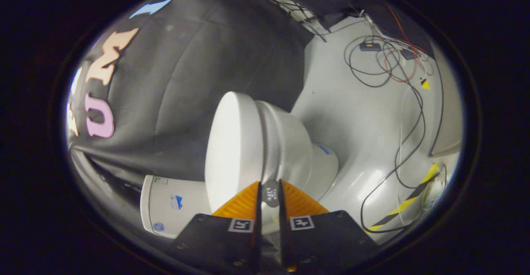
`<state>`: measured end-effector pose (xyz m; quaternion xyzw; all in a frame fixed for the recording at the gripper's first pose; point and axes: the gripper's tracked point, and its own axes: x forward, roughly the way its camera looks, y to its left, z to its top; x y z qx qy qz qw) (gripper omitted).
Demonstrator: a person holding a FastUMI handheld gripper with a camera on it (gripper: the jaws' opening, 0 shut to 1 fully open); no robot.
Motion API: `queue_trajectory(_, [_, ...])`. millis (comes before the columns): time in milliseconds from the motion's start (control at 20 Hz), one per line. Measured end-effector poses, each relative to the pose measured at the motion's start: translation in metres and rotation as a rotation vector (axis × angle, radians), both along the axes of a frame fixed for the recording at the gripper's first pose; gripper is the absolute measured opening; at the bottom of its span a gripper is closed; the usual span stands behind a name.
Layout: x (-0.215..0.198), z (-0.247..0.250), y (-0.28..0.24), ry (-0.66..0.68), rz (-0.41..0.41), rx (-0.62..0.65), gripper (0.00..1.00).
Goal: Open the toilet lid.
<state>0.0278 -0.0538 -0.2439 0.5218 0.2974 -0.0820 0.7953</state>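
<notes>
The gripper (270, 188) has its two fingers (242, 204) drawn close together, with a small dark oval tab (271, 194) sitting in the narrow gap between their tips; the tab carries a few lines of pale print too small to read, and whether both fingers press on it cannot be told. Each finger bears a square black-and-white marker (241, 225) near its base. Just ahead of the tips is the white toilet lid (232, 150), lying closed against the bowl (290, 146), the whole toilet appearing tipped sideways in the gripper view; to the left of the fingers sits the white tank (169, 202), with a small blue logo, a round blue sticker and a faint greenish label, none legible. Beyond the toilet hangs the black cloth wall (198, 72); to the right spreads a pale grey floor (356, 113) strewn with black, red and white cables (385, 59), and a yellow-and-black striped tape (408, 200) runs beside the right finger.
</notes>
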Motion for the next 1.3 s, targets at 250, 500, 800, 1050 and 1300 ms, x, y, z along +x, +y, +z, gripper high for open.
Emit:
queue_trajectory(250, [0.003, -0.01, 0.027, 0.009, 0.082, 0.062, 0.38])
queue_trajectory(500, [0.01, -0.003, 0.027, -0.062, 0.068, 0.039, 0.03])
queue_trajectory(800, [0.01, 0.01, 0.031, -0.116, 0.116, -0.006, 0.03])
queue_trajectory(1050, [0.011, 0.031, 0.034, -0.169, 0.132, -0.006, 0.03])
queue_trajectory(1300, [0.009, 0.073, 0.047, -0.274, 0.192, -0.018, 0.03])
